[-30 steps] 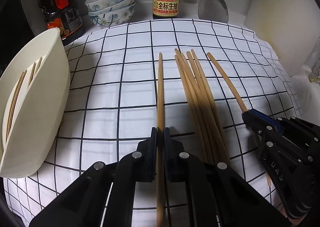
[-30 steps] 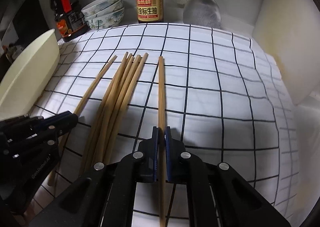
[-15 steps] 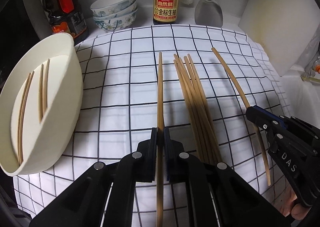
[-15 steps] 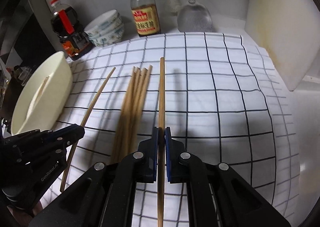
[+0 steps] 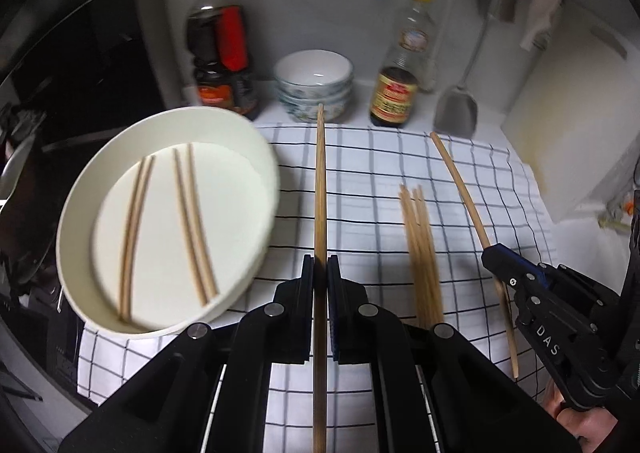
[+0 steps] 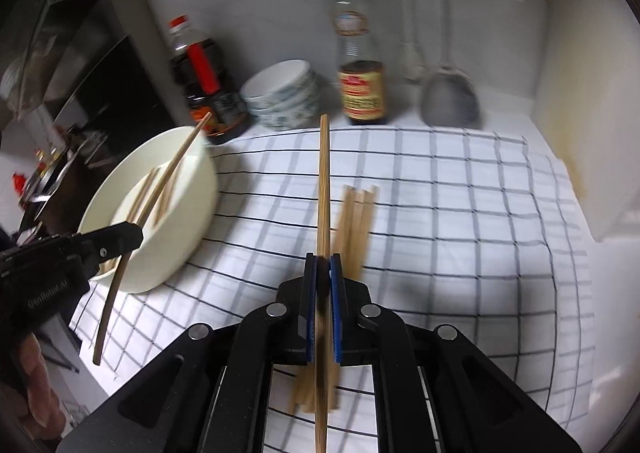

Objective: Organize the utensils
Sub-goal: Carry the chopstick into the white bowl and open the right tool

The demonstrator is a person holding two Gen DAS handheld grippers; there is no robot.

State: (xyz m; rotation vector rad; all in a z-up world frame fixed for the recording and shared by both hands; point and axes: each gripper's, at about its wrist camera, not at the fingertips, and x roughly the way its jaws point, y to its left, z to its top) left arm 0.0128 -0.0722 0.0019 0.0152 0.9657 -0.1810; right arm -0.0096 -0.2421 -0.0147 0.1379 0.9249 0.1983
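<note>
My left gripper [image 5: 320, 267] is shut on one wooden chopstick [image 5: 320, 181], held in the air and pointing away from me. To its left lies a white oval dish [image 5: 160, 329] with several chopsticks on its floor. My right gripper [image 6: 323, 265] is shut on another chopstick [image 6: 323, 181], also lifted. In the left wrist view the right gripper [image 5: 494, 253] shows at the right with its chopstick [image 5: 460, 181]. The right wrist view has the left gripper [image 6: 134, 235] at the left, its chopstick [image 6: 168, 173] slanting over the dish [image 6: 188, 221]. A loose bundle of chopsticks [image 5: 422, 253] [image 6: 356, 221] lies on the checked cloth [image 5: 360, 173].
Along the back wall stand a dark oil bottle [image 5: 218, 53], stacked patterned bowls [image 5: 314, 85], a soy sauce bottle [image 5: 396, 93] and a hanging metal spatula [image 5: 456, 109]. A pale cutting board [image 5: 560, 125] leans at the right. A hand [image 6: 36, 373] grips the left tool.
Both grippers have risen, each lifting its chopstick off the cloth. The left one has drifted toward the white dish, which now shows its floor. The bundle stays on the cloth.
</note>
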